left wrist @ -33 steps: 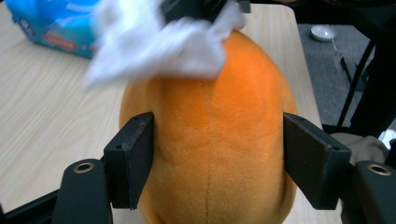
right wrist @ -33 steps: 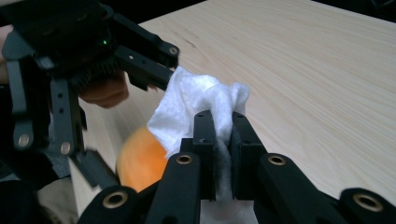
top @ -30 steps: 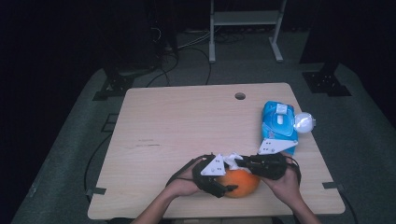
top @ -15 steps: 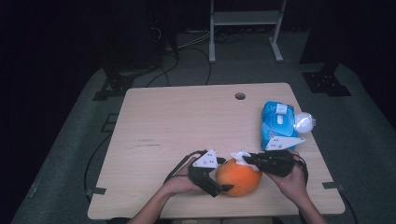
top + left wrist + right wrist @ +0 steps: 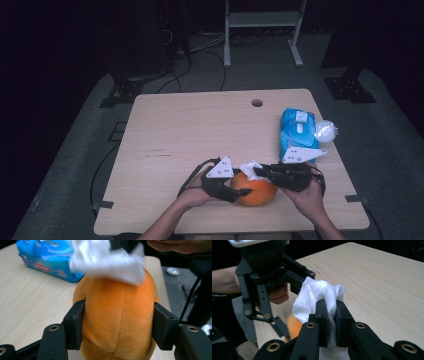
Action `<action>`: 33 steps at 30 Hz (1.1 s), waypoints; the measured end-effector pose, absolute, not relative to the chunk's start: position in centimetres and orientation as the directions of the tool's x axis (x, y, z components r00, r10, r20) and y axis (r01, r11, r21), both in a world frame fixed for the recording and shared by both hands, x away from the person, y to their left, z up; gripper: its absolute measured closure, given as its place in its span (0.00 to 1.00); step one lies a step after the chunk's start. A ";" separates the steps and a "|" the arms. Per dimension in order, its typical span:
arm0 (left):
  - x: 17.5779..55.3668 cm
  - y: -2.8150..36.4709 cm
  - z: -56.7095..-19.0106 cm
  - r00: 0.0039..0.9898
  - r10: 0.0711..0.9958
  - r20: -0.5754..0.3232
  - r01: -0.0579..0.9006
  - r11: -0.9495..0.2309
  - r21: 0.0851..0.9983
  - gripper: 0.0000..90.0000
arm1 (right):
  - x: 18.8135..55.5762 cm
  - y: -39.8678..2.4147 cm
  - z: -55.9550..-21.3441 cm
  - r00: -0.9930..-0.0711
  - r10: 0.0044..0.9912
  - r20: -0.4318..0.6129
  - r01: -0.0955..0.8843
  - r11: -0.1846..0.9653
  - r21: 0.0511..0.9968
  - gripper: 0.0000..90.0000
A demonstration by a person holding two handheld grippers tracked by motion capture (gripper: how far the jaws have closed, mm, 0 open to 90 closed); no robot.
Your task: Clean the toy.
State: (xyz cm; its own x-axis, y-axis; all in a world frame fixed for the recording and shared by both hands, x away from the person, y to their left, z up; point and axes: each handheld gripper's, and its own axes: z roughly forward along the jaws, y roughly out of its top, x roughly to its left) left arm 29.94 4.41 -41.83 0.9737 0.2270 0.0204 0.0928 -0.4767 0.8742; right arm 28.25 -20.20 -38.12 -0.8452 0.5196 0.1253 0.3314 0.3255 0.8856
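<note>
At the lower middle of the high view, the left gripper (image 5: 235,191) clenched an orange plush ball (image 5: 256,190) between its jaws, near the table's (image 5: 190,130) front edge. Just above, the right gripper (image 5: 260,172) pinched a crumpled white wipe (image 5: 250,167) against the ball's top. Farther off, at right of the frame, lay a blue wipes pack (image 5: 297,131), a white round object (image 5: 325,131) beside it.

The tabletop (image 5: 190,130) lies bare across its left and far middle, open to a reach. At the right edge a blue wet-wipes pack (image 5: 296,131) and a white round object (image 5: 326,131) just beside it block the way. Near the front edge, the orange plush toy (image 5: 256,190) fills the gap between both hand-held grippers.
</note>
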 end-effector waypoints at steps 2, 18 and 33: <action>30.2 4.9 -41.8 0.972 0.234 0.015 0.101 -0.478 0.873 0.42 | 28.2 -19.7 -38.1 -0.849 0.520 0.097 0.313 0.346 0.885 0.91; 30.4 5.2 -40.4 0.965 0.261 -0.021 0.134 -0.421 0.897 0.43 | 28.4 -21.8 -37.8 -0.819 0.550 0.163 0.350 0.253 0.902 0.91; 30.7 5.5 -40.4 0.958 0.287 -0.019 0.150 -0.442 0.885 0.40 | 29.0 -20.5 -39.2 -0.811 0.543 0.217 0.395 0.234 0.888 0.91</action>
State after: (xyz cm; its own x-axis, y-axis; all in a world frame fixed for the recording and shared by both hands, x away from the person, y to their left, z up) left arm 30.69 5.45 -40.36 0.9578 0.2868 -0.0188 0.1496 -0.4417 0.8846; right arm 28.97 -20.54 -39.22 -0.8110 0.5432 0.2171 0.3947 0.2341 0.8885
